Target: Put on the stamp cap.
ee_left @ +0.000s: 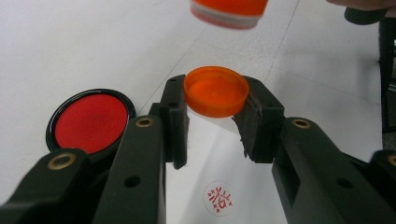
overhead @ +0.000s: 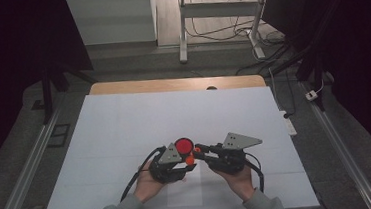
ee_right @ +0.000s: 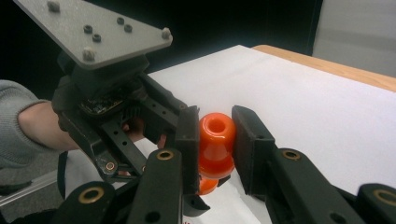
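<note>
Above the white bench (overhead: pixel 126 139), your left gripper (ee_left: pixel 215 119) has its jaws clamped on an orange cap (ee_left: pixel 215 91), while your right gripper (ee_right: pixel 215 140) pinches the orange stamp (ee_right: pixel 216 144).

Orange cap (ee_left: pixel 215 91), orange stamp (ee_right: pixel 215 144), red ink pad (ee_left: pixel 91 122) with black rim, red seal print (ee_left: pixel 218 198), white sheet (overhead: pixel 125 124)

An orange stamp handle (ee_right: pixel 216 144) stands upright, clamped between the black jaws of the right gripper (ee_right: pixel 215 140), its hollow top facing the camera. Just left of the handle, the left gripper (ee_right: pixel 121 107), topped by a grey three-cornered plate (ee_right: pixel 93 30), is held by a hand in a grey sleeve (ee_right: pixel 14 126). Behind the handle stretches the white sheet (ee_right: pixel 303 102) over a wooden table edge (ee_right: pixel 327 63).
</note>
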